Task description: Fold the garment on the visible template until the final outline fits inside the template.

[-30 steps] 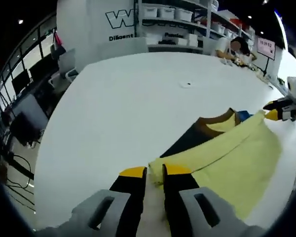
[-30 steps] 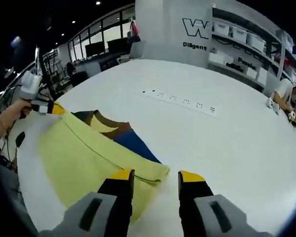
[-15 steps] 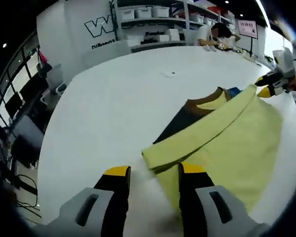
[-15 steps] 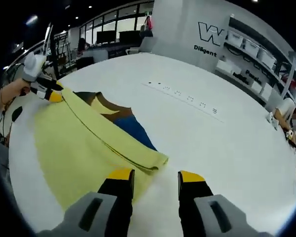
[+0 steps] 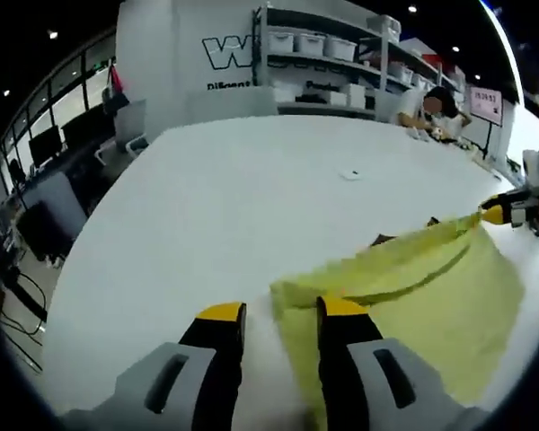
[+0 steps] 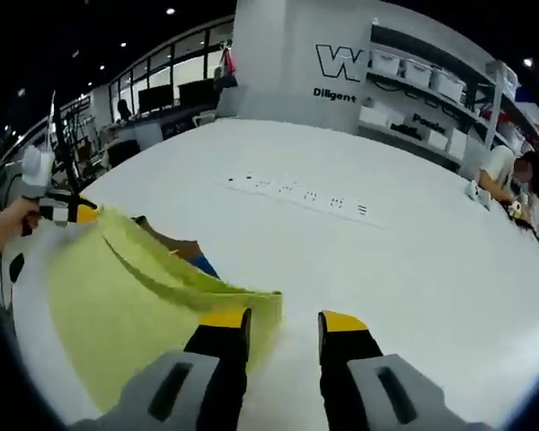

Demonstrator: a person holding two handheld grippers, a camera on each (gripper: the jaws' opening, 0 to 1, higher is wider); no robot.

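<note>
- The garment (image 5: 404,287) lies on the white surface (image 5: 234,206), its folded yellow edge stretched as a long band between the two tongs; that edge is its long axis just now.
- In the left gripper view, the left tongs (image 5: 274,314) sit at the near corner of that edge. The jaws stand slightly apart with yellow cloth lying between and beside them; I cannot tell whether they pinch it.
- The right tongs (image 5: 494,214) appear far right in that view, at the opposite corner, where the cloth rises to their tips.
- In the right gripper view, the right tongs (image 6: 283,323) have jaws parted, the yellow corner (image 6: 251,301) meeting the left jaw; a grip is unclear here too.
- Each hand is nearest its own corner, so the coming fold probably turns on carrying this edge evenly across the body of the cloth.
- The fabric looks soft, thin and matte, a pale yellow with a brown collar (image 6: 175,244) and a blue patch (image 6: 202,265) peeking beyond the fold.
- The surface is smooth and plain, with a row of small dark marks (image 6: 296,193) farther off.
</note>
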